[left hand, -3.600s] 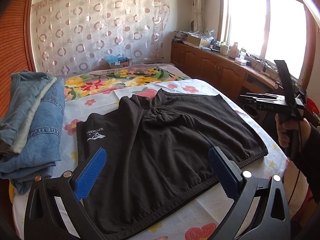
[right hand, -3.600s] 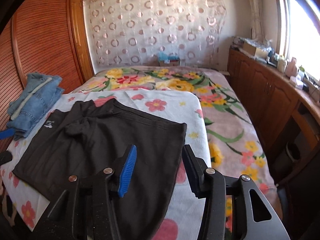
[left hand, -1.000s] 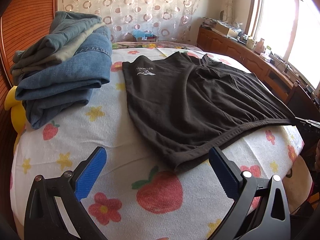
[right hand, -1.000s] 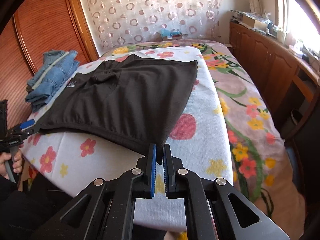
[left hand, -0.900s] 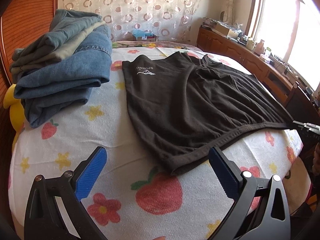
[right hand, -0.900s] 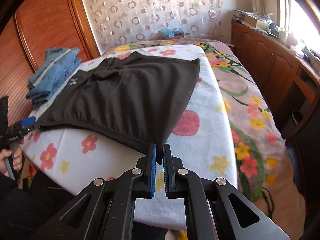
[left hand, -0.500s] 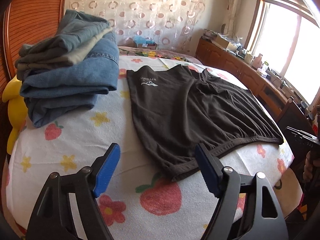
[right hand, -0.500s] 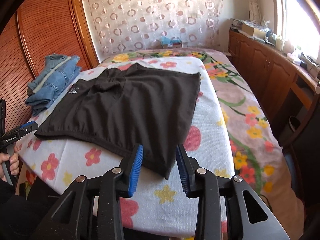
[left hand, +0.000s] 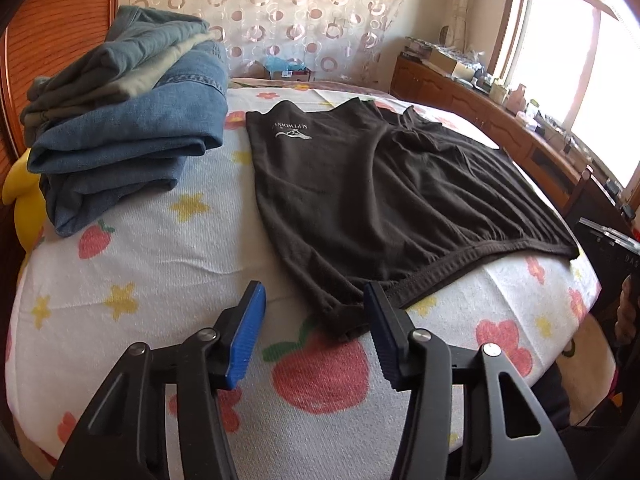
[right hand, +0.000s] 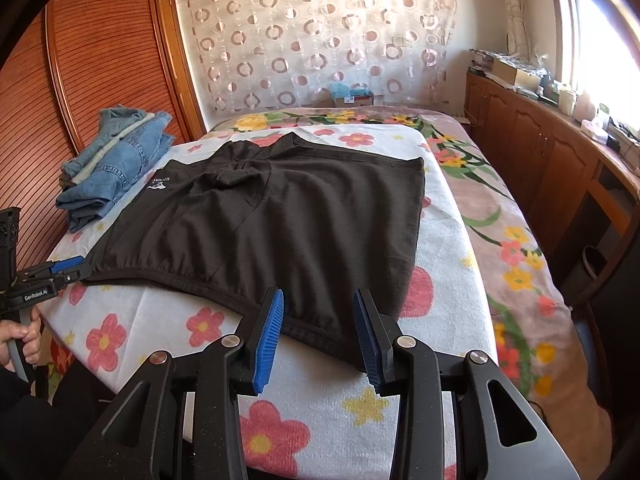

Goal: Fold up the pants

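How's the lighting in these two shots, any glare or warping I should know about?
Left wrist view: the window is blown out white, and the dark pants keep little detail. Right wrist view: light is more even, with glare only at the right edge. Both: fisheye bends the bed edges, and corners are vignetted.

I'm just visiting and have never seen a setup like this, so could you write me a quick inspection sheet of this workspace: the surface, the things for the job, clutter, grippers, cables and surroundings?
Surface: bed covered with a white flower-and-strawberry towel.
Job's things: dark shorts spread flat, waistband toward the cameras, white logo on one leg.
Clutter: folded jeans stack beside the shorts; a yellow object at the bed's edge below the stack.
Grippers: left gripper open, its jaws have just been closing around the waistband's left corner; right gripper open, its jaws have just opened, the right corner lying between them.
Cables: nothing seen.
Surroundings: circle-patterned curtain, wooden cabinets under a bright window, slatted wooden wardrobe.
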Action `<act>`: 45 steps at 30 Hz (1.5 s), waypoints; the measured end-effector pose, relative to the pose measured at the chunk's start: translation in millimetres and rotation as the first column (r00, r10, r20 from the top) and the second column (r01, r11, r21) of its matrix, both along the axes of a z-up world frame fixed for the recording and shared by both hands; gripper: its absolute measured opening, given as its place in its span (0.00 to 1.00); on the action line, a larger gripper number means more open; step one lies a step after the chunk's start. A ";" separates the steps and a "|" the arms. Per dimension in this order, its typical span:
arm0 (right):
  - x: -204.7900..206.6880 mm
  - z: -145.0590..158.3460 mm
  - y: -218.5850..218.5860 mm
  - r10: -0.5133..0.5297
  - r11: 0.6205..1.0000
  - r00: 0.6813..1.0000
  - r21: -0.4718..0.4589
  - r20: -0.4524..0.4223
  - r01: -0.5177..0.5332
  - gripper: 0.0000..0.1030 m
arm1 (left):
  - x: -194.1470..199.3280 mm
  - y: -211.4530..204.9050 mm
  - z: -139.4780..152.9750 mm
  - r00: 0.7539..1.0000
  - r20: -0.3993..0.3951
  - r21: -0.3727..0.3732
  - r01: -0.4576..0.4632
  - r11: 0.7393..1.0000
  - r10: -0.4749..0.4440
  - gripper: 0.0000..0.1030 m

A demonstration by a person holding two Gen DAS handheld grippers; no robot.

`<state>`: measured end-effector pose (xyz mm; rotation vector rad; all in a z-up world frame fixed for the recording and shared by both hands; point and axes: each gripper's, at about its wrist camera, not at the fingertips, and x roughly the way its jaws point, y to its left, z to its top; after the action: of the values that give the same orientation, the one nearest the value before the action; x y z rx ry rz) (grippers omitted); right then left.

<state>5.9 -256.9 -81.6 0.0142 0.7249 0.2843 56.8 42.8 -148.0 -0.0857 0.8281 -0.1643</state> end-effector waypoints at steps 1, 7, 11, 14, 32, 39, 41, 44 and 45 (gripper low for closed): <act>0.9 -1.5 -0.5 -0.002 1.000 1.000 -0.001 -0.001 0.002 0.37 | -0.2 -1.1 0.0 1.000 0.000 0.008 0.001 1.000 -0.001 0.51; 5.6 -9.7 -4.5 -0.022 1.000 1.000 -0.015 -0.022 0.021 0.38 | -3.8 -4.8 -0.7 1.000 0.008 0.023 0.009 1.000 -0.009 0.42; 7.9 -16.6 -7.8 -0.034 0.999 0.999 -0.014 -0.038 0.033 0.39 | -4.9 -5.3 -0.5 0.999 0.008 -0.017 0.046 0.999 -0.046 0.22; 9.0 -19.1 -9.7 -0.043 0.999 0.998 -0.011 -0.043 0.042 0.40 | -5.5 -6.1 0.2 0.999 0.007 -0.029 0.054 0.998 -0.053 0.16; 1.2 -19.8 -22.1 -0.051 0.997 0.995 0.051 -0.090 0.056 0.08 | -9.2 -6.6 8.4 0.998 0.036 -0.041 0.056 0.998 -0.054 0.09; -15.3 -9.3 -26.0 -0.016 0.997 0.998 0.071 -0.067 0.021 0.06 | -17.0 -7.1 18.5 0.996 0.061 -0.042 0.063 0.997 -0.060 0.08; -20.7 -8.4 -24.9 -0.001 0.998 0.998 0.068 -0.066 0.006 0.06 | -20.5 -7.2 22.2 0.996 0.068 -0.041 0.064 0.997 -0.061 0.08; -25.5 -7.0 -28.2 0.010 0.998 0.998 0.062 -0.068 -0.006 0.06 | -24.7 -5.4 26.1 0.995 0.072 -0.039 0.066 0.997 -0.063 0.08; -26.3 -6.6 -30.4 0.009 0.998 0.998 0.063 -0.067 -0.004 0.06 | -25.6 -4.5 26.9 0.995 0.072 -0.041 0.067 0.997 -0.064 0.08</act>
<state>-20.4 -287.3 -88.2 0.0812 0.7825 0.3139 31.2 38.3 -121.1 -0.0930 0.7572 -0.2457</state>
